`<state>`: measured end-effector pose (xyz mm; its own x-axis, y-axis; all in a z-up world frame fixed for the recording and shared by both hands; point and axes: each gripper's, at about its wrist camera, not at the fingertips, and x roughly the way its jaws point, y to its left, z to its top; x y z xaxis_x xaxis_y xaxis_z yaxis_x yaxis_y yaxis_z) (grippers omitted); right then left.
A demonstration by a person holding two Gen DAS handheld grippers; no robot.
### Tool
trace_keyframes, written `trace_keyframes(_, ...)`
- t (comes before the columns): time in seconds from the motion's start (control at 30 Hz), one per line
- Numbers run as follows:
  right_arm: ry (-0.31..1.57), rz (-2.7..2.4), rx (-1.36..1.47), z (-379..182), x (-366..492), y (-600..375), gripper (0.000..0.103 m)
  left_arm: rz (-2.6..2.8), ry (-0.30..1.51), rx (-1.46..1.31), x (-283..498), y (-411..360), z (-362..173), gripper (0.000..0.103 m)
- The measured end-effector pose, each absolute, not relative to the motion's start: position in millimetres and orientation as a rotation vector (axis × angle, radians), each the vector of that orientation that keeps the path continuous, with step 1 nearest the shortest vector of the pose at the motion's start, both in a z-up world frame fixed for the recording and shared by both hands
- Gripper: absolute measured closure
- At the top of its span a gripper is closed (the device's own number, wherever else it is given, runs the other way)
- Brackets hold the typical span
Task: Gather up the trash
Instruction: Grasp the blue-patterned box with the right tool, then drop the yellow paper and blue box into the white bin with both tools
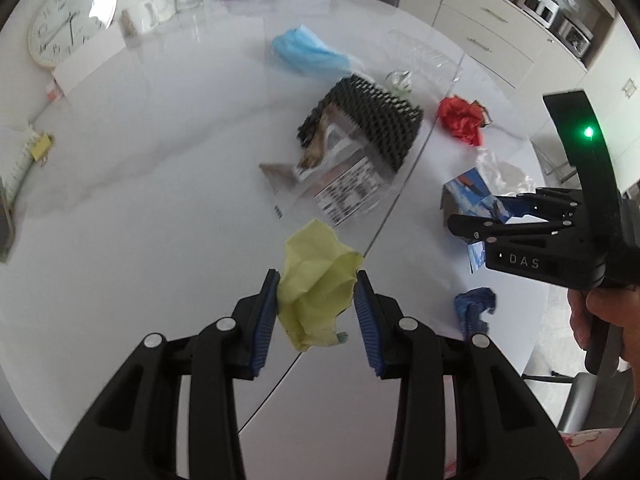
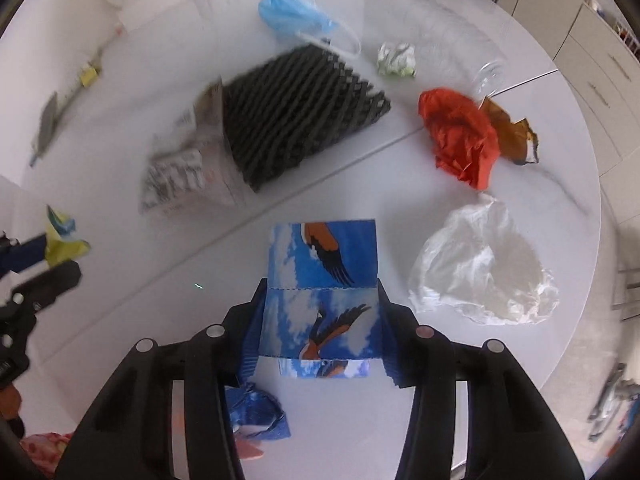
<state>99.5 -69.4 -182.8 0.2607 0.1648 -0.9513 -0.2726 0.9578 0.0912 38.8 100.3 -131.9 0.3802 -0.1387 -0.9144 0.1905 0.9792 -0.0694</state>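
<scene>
Left tongs (image 1: 316, 300) pinch yellow wrapper (image 1: 316, 292); right tongs (image 2: 320, 320) pinch blue bird-print box (image 2: 322, 280)

The counter (image 1: 160, 160) looks glossy, white and smooth. Between the left tool's (image 1: 316, 312) ribbed blue pads, the yellow paper (image 1: 316, 296) is matt and crumpled.

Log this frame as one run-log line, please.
left gripper: shut on yellow paper wad | right gripper: shut on blue bird-print box | red paper, clear bag: on table
</scene>
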Motion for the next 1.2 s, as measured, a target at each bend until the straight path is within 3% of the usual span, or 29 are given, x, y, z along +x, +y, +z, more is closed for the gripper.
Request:
trace_keyframes(0.17,1.192,0.328,0.069,-138.9,84.1,-109.2,0.054,-0.289,1.132,0.054,33.2,63.9,-101.0,0.066)
trace_keyframes(0.4,1.117,0.147,0.177,-100.1,21.5,-225.6,0.054,-0.529,1.123,0.125,13.0,-53.2,-76.2,0.065)
trace_keyframes(0.7,1.126,-0.122,0.274,-116.8,-73.2,-361.5,0.054,-0.798,1.168,0.294,-29.6,-212.1,-97.8,0.065)
trace_keyframes(1.0,1.120,-0.156,0.321,-127.2,-100.6,-401.9,0.054,-0.847,1.200,0.357,-47.3,-273.5,-109.9,0.065)
trace_keyframes(1.03,1.120,-0.152,0.322,-128.4,-100.2,-403.4,0.054,-0.840,1.202,0.362,-44.1,-273.6,-111.0,0.063)
trace_keyframes(1.1,1.121,-0.148,0.324,-127.8,-106.1,-407.1,0.054,-0.802,1.218,0.379,-43.9,-278.0,-112.8,0.037)
trace_keyframes(1.13,1.122,-0.146,0.322,-128.3,-107.0,-408.4,0.054,-0.768,1.224,0.387,-41.2,-279.3,-114.1,0.018)
trace_keyframes(1.2,1.129,-0.140,0.320,-129.6,-105.1,-408.4,0.054,-0.738,1.219,0.379,-36.5,-279.5,-113.1,0.016)
